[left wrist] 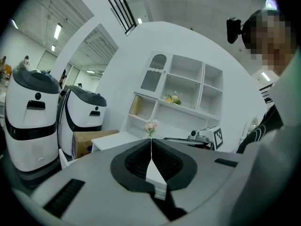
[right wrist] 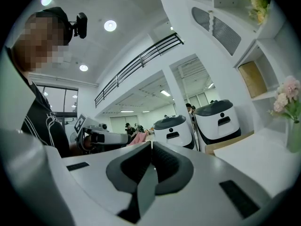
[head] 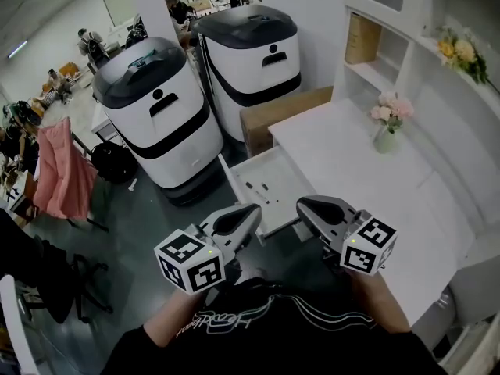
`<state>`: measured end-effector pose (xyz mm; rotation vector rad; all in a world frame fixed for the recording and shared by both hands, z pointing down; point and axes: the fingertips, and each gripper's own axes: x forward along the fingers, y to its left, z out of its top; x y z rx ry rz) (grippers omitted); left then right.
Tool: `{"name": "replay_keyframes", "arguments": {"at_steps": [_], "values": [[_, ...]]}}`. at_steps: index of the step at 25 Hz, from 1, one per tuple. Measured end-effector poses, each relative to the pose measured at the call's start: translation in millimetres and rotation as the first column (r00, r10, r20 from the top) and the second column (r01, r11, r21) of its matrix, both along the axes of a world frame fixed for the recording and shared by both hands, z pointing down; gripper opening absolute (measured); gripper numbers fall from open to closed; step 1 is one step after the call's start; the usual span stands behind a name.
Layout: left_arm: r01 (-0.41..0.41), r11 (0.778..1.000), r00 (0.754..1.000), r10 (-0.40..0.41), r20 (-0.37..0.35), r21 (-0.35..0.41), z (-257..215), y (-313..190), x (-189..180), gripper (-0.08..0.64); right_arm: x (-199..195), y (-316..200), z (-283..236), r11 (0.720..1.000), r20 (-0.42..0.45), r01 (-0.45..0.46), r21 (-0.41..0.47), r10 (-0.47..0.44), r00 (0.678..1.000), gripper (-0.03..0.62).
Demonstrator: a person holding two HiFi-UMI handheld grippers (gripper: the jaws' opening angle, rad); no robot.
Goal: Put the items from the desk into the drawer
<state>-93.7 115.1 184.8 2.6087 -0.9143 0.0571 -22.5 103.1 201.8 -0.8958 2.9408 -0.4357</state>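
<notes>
Left tongs (head: 253, 211), right tongs (head: 304, 205) — closed, empty

Specks (head: 253, 187) in the drawer (head: 285, 170) are unidentifiably small.

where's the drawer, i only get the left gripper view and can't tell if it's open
observer: the head view shows the drawer pulled out at the end of the white desk, just ahead of the left gripper.
operator: anything in it
observer: only a few small dark marks on its floor, too small to tell what they are.
operator: is the right gripper carrying something
observer: no, in its own view the right gripper has its jaws together with nothing between them.
</notes>
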Motion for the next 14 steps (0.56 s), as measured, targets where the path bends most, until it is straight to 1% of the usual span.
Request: {"name": "replay_keyframes", "arguments": {"at_steps": [9, 14], "values": [[0.009, 1.000, 1.000, -0.009, -0.001, 0.016, -6, 9, 4, 0.022, 3, 12, -6, 1.000, -0.019, 0.009, 0.026, -0.008, 1.000, 0.048], [0.007, 1.000, 1.000, -0.007, 0.001, 0.004, 1, 13, 8, 0.021, 4, 15, 0, 1.000, -0.019, 0.007, 0.014, -0.007, 1.000, 0.048]]}}
